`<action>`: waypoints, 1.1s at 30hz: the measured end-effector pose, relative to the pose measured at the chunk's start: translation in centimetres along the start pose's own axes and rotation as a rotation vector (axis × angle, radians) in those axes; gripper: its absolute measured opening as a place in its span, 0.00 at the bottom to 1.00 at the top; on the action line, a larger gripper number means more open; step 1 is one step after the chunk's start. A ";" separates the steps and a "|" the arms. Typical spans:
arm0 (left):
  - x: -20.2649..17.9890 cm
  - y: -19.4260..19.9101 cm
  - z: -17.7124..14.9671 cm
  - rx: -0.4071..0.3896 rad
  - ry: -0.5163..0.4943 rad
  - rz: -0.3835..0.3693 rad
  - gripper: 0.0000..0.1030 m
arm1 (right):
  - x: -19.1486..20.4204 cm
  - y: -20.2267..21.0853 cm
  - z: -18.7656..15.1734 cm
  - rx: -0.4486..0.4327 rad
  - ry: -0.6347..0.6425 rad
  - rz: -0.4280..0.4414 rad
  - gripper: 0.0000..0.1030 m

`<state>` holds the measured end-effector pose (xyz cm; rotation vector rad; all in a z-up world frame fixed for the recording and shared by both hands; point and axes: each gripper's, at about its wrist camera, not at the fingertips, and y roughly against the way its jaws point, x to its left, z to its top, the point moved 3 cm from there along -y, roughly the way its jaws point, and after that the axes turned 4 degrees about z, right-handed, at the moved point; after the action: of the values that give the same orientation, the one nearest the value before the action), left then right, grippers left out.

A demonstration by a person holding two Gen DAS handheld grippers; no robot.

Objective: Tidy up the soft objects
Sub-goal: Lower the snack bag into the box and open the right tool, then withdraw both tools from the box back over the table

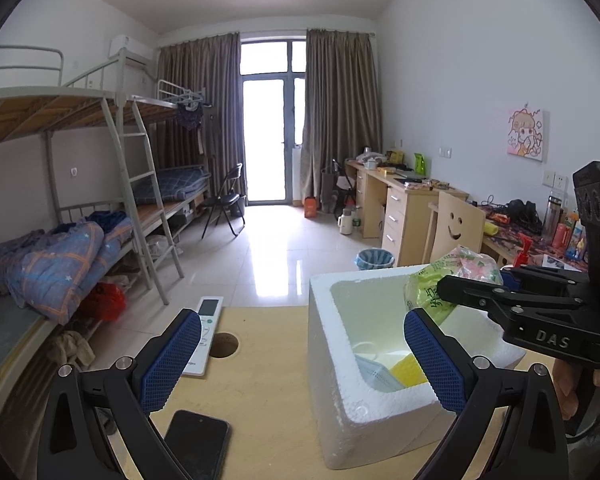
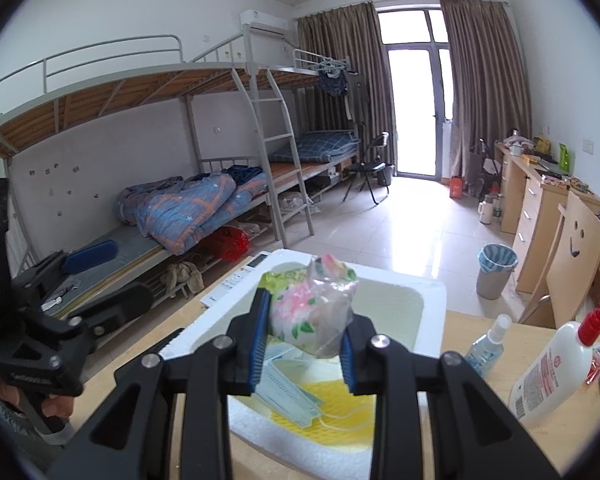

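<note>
tissues in a clear bag (image 2: 314,312) are sitting between the blue pads of the right claw (image 2: 304,354), and the pads are squeezing the bag from both sides, so the claw is clamped on it. the bag is hanging over the open top of a white foam box (image 2: 432,292), not yet down inside. the bag is showing pink flowers and some green print (the words are too small to read). down in the box, some light blue face masks (image 2: 288,390) are lying on something yellow (image 2: 340,394). the left claw (image 1: 302,364) is standing wide apart with nothing in it, and one pad is sitting in front of the near wall of the box. the box is resting on a light wood table (image 1: 268,392). a black phone (image 1: 198,450) is lying on the table near the left claw, and a white remote (image 1: 206,330) is lying further back by a round hole. on the other side of the box, a small spray bottle (image 2: 488,344) and a big white pump bottle (image 2: 556,364) with a red top are standing on the table.
</note>
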<state>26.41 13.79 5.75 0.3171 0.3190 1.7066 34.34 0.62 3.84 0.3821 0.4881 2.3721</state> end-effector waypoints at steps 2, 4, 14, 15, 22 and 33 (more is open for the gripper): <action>0.1 -0.1 -0.1 0.005 0.002 0.004 0.99 | 0.0 -0.3 0.0 0.012 -0.009 -0.004 0.34; 0.1 -0.1 -0.2 0.011 0.008 0.006 0.99 | 0.3 -0.5 0.1 0.017 -0.008 -0.013 0.34; 0.4 0.5 -0.2 0.006 0.015 0.015 0.99 | 1.0 -1.5 0.1 0.050 0.005 -0.047 0.53; 0.4 0.6 -0.2 0.005 0.013 0.014 0.99 | 0.9 -1.5 0.1 0.051 0.001 -0.051 0.65; 0.3 0.9 -0.3 0.002 0.005 0.014 0.99 | 1.0 -0.8 0.2 0.039 0.001 -0.037 0.79; 0.3 1.3 -0.3 -0.003 0.009 0.021 0.99 | 1.1 0.6 0.6 0.034 -0.021 -0.031 0.81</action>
<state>25.11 13.84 6.02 0.3115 0.3214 1.7290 33.39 1.06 4.77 0.4120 0.5212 2.3301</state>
